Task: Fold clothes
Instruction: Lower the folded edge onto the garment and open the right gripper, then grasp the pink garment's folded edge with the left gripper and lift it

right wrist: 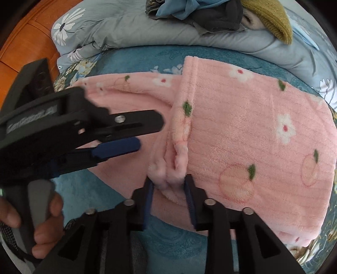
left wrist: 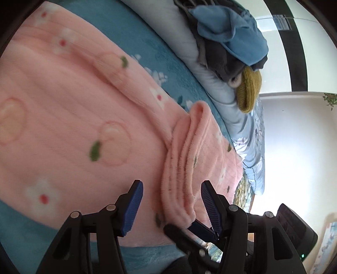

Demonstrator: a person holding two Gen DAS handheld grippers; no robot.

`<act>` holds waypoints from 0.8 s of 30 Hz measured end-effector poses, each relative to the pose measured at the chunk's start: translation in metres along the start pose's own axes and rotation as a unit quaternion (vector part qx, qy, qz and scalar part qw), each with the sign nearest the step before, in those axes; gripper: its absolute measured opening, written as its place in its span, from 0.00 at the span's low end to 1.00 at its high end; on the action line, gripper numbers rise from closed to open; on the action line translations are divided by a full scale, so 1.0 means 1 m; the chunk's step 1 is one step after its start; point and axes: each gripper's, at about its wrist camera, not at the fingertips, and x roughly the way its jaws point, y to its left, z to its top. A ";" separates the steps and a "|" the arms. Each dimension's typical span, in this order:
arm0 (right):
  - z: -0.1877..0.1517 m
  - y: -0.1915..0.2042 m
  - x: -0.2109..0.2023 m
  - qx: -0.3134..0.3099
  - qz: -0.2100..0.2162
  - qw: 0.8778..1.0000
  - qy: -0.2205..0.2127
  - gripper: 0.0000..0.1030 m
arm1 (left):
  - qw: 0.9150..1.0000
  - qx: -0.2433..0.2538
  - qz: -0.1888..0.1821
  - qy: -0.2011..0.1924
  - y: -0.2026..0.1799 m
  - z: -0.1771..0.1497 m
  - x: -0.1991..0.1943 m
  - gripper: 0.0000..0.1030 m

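- While your right gripper (right wrist: 170, 196) pinches the bunched fleece edge of the pink garment (right wrist: 252, 134), its blue pads (right wrist: 148, 198) sit close together with the fluffy folds squeezed between them.
- Your left gripper (left wrist: 171, 208) has its jaws spread wide apart; the layered pink hem runs down between its two blue pads (left wrist: 134, 206), nearer the right-hand one, and neither pad presses it.
- From the right wrist view, you see that left gripper coming in from the left of the right gripper's fingers, hovering over the flatter part of the garment, with your hand (right wrist: 42, 223) around its grey handle.
- The pink garment, printed with white flowers and peach shapes, lies spread on a teal bed cover (right wrist: 137, 61), just ahead of both grippers; one part is folded over the other, and the fold's edge runs away from the right gripper's tips.
- Beyond the garment, well ahead of both grippers, a pale blue floral quilt (right wrist: 118, 27) lies bunched along the bed.
- On that quilt rests a heap of other clothes (right wrist: 202, 14): a blue piece, a dark grey piece and a mustard knit piece (right wrist: 271, 19).
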 end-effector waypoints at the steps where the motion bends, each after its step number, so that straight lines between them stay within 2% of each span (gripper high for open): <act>1: -0.001 -0.004 -0.003 0.002 0.001 1.000 -0.002 0.43 | 1.000 0.002 0.000 0.003 -0.002 0.001 0.004 0.60; 3: -0.002 -0.011 -0.010 0.005 0.003 1.000 -0.005 0.43 | 1.000 0.003 0.004 0.009 -0.004 0.005 0.012 0.60; 6: -0.006 -0.056 -0.027 0.060 -0.021 0.998 -0.022 0.43 | 1.000 -0.001 0.004 0.017 -0.003 0.011 0.022 0.60; 11: -0.013 -0.132 -0.054 0.165 -0.045 0.984 -0.044 0.43 | 1.000 -0.008 0.013 0.025 -0.002 0.018 0.036 0.60; 15: -0.021 -0.157 -0.064 0.211 -0.046 0.975 -0.056 0.43 | 1.000 0.012 0.017 0.020 -0.012 0.017 0.040 0.57; 16: -0.023 -0.160 -0.066 0.217 -0.042 0.974 -0.058 0.43 | 1.000 0.020 0.018 0.015 -0.016 0.015 0.039 0.52; 17: -0.025 -0.163 -0.067 0.222 -0.039 0.972 -0.060 0.43 | 0.999 0.027 0.019 0.009 -0.019 0.014 0.038 0.36; 19: -0.026 -0.163 -0.067 0.224 -0.036 0.972 -0.062 0.43 | 0.999 0.042 0.022 -0.001 -0.027 0.012 0.035 0.17; 22: -0.023 -0.161 -0.068 0.223 -0.029 0.972 -0.068 0.43 | 0.995 0.091 0.008 -0.033 -0.052 0.007 0.016 0.15; 24: -0.023 -0.158 -0.063 0.220 -0.027 0.972 -0.070 0.43 | 0.989 0.135 -0.009 -0.061 -0.071 0.001 -0.005 0.15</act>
